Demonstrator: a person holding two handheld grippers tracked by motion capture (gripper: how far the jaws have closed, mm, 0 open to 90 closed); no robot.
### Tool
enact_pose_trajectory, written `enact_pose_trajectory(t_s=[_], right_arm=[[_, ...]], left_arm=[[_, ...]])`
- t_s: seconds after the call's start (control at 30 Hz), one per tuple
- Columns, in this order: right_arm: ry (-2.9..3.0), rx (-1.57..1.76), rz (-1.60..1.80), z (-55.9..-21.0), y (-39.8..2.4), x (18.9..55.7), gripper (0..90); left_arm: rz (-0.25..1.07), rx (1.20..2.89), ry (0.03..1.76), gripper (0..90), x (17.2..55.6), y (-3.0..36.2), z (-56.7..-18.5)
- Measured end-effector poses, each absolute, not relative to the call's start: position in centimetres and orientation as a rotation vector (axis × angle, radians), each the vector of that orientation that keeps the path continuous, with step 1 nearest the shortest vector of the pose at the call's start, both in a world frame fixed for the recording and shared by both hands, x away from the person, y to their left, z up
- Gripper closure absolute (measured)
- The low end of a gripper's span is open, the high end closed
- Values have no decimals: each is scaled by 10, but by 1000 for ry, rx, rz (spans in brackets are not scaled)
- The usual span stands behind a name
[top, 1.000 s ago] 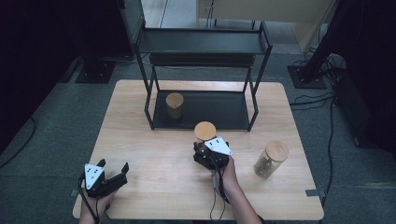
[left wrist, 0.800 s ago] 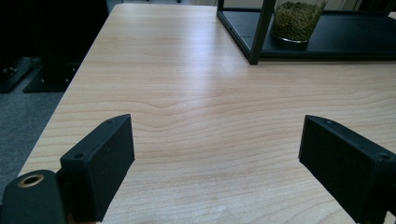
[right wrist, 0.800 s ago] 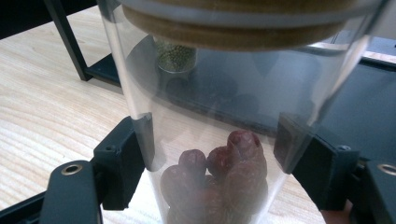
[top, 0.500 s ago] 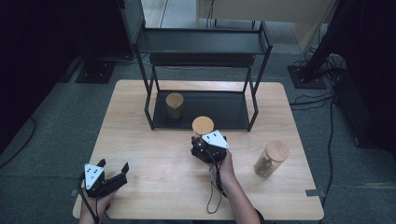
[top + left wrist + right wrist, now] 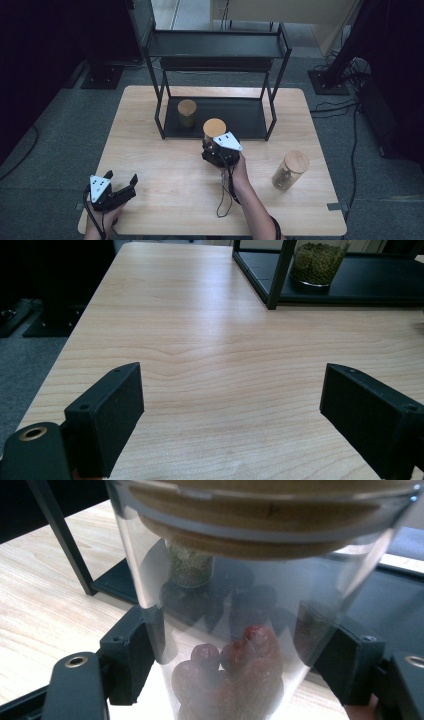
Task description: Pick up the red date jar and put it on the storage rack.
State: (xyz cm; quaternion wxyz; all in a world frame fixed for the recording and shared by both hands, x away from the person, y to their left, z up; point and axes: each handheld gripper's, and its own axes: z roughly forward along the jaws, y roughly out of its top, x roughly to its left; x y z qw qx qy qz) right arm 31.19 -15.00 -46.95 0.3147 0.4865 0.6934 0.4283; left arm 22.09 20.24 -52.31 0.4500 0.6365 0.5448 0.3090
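- Since a second ago, the right gripper (image 5: 214, 149) has carried its clear glass jar with a round wooden lid (image 5: 214, 131) up the high view and a little leftward — closer to the rack's front edge — while the left gripper (image 5: 121, 183) has kept its place at the near left corner.
- Pale wooden table (image 5: 165, 165): it bears everything here.
- Black metal two-tier rack (image 5: 220, 50): it stands at the table's far middle, its low shelf just above the tabletop.
- Held jar: it stands upright, long axis vertical and lid on top, right in front of the rack's low shelf; the right gripper view shows dark red fruits (image 5: 235, 665) in its lower part.
- Right gripper: its black jaws are clamped on the jar's glass wall, one pad on each side.
- Left gripper: its jaws stand wide apart with only bare tabletop between them.
- Second wooden-lidded glass jar (image 5: 289, 170): it stands alone on the table's right side, well apart.
- Third lidded jar, filled with small green grains (image 5: 187, 113): it sits upright on the rack's low shelf at its left end.
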Motion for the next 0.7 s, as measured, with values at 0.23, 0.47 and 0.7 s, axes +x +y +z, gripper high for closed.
enact_pose_trajectory(t_s=[0.23, 0.47, 0.7], right_arm=[[1818, 1281, 1124, -462, -149, 321, 253], [1809, 1277, 1114, -458, -150, 330, 253], [1784, 1313, 1102, -456, -156, 344, 253]], left_arm=[[765, 1574, 1348, 106, 221, 202, -523], [768, 1572, 1347, 106, 221, 202, -523], [762, 1571, 1345, 106, 220, 202, -523]])
